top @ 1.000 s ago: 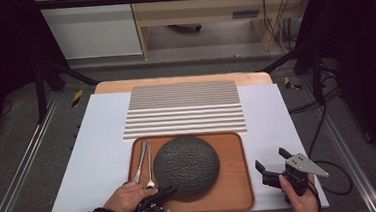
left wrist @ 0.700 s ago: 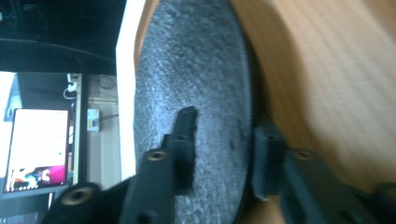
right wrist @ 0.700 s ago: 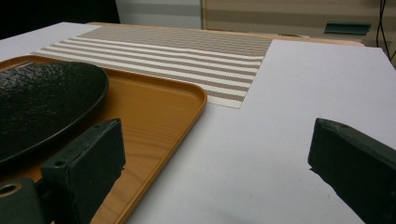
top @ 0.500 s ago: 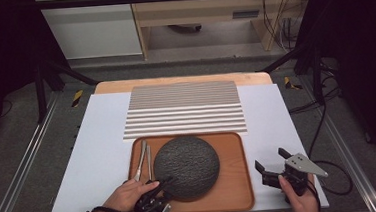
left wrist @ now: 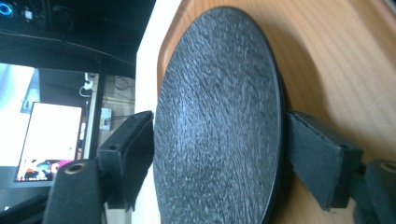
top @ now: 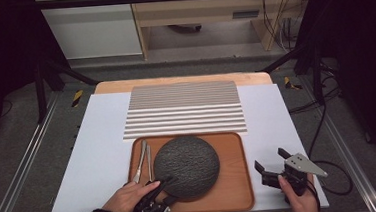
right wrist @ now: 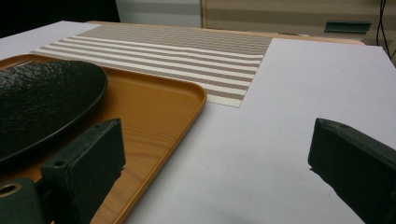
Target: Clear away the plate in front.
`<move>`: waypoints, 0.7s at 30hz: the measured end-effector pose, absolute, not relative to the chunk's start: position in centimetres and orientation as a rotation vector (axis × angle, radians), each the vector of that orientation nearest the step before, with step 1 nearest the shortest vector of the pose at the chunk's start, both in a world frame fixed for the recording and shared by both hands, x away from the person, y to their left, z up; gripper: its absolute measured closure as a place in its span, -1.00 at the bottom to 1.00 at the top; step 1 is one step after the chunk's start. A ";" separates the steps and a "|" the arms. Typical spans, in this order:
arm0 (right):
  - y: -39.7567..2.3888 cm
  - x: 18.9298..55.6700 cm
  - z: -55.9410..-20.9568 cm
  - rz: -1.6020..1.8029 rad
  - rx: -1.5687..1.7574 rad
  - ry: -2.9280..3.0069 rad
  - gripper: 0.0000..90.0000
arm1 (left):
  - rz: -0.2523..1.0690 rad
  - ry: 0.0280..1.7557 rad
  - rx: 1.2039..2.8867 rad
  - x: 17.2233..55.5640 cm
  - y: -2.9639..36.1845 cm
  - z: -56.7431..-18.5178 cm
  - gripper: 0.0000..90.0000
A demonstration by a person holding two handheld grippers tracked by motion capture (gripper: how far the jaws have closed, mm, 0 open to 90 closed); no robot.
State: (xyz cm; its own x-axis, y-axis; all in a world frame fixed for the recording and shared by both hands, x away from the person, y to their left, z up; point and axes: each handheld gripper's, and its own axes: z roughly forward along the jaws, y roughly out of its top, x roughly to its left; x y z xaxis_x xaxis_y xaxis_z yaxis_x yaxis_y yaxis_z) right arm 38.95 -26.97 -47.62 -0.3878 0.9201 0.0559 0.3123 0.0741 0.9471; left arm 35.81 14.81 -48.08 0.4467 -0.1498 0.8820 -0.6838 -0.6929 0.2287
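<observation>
A dark, rough-textured round plate (top: pixel 186 165) (left wrist: pixel 219 116) (right wrist: pixel 37 102) lies on a wooden tray (top: pixel 236 183) (left wrist: pixel 336 60) (right wrist: pixel 154 107). My left gripper (top: pixel 167 187) (left wrist: pixel 219 158) straddles the plate's near-left rim, one jaw above and one below. Its jaws have just been opening, and the pads (left wrist: pixel 322 158) now stand off the plate. Two pieces of cutlery (top: pixel 145 161) lie in the tray left of the plate. My right gripper (top: pixel 271 161) (right wrist: pixel 215 158) is open with nothing in it, low over the white mat (top: pixel 99 157) (right wrist: pixel 289 116) right of the tray.
A brown-and-white striped placemat (top: pixel 183 109) (right wrist: pixel 187 46) lies beyond the tray on the white mat. The wooden table edge (top: pixel 179 80) shows behind it. Metal rails run along both sides of the table, and cables trail on the floor at the right.
The left gripper's jaws have spread apart around the plate's rim and the left hand has shifted slightly. The plate, tray and right gripper stay where they were.
</observation>
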 end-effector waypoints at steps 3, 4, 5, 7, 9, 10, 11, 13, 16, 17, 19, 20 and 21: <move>-27.0 39.0 -47.6 1.321 1.221 1.769 -0.91 | 1.226 -0.692 2.104 35.4 14.8 -47.6 -0.48; -26.9 39.0 -47.6 1.322 1.224 1.769 -0.91 | 1.220 -0.694 2.099 35.3 14.7 -47.5 -0.51; -26.9 39.0 -47.7 1.319 1.225 1.772 -0.91 | 1.224 -0.708 2.095 35.2 14.7 -47.4 -0.52; -26.9 39.0 -47.7 1.318 1.224 1.774 -0.91 | 1.220 -0.720 2.084 34.9 14.6 -47.3 -0.52; -26.9 39.0 -47.7 1.318 1.224 1.774 -0.91 | 1.218 -0.724 2.072 34.7 14.5 -47.0 -0.52; -26.9 39.0 -47.7 1.317 1.225 1.774 -0.91 | 1.217 -0.725 2.065 34.6 14.4 -46.9 -0.52; -26.9 39.0 -47.7 1.317 1.225 1.774 -0.91 | 1.223 -0.726 2.061 34.6 14.3 -46.7 -0.52; -26.9 39.0 -47.7 1.318 1.227 1.774 -0.91 | 1.220 -0.717 2.044 34.5 14.2 -46.5 -0.53; -26.9 39.0 -47.7 1.320 1.223 1.773 -0.91 | 1.222 -0.693 2.034 34.8 14.0 -46.1 -0.56; -26.9 39.0 -47.7 1.322 1.222 1.771 -0.91 | 1.227 -0.684 2.027 34.8 14.0 -45.9 -0.56; -26.9 38.9 -47.6 1.322 1.223 1.770 -0.91 | 1.225 -0.654 2.013 34.9 14.0 -45.6 -0.57; -26.9 38.9 -47.6 1.324 1.223 1.769 -0.91 | 1.222 -0.639 2.016 35.0 13.9 -45.6 -0.60; -26.9 38.9 -47.6 1.323 1.225 1.770 -0.91 | 1.224 -0.624 2.022 35.1 13.8 -45.5 -0.61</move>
State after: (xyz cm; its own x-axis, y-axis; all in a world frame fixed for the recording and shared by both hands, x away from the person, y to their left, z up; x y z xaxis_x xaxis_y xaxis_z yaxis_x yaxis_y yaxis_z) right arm 38.94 -26.90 -47.61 -0.3895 0.9193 0.0571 0.3148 0.0746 0.9462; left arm 35.11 13.80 -45.50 0.4419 -0.0518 0.8955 -0.6946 -0.6515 0.3051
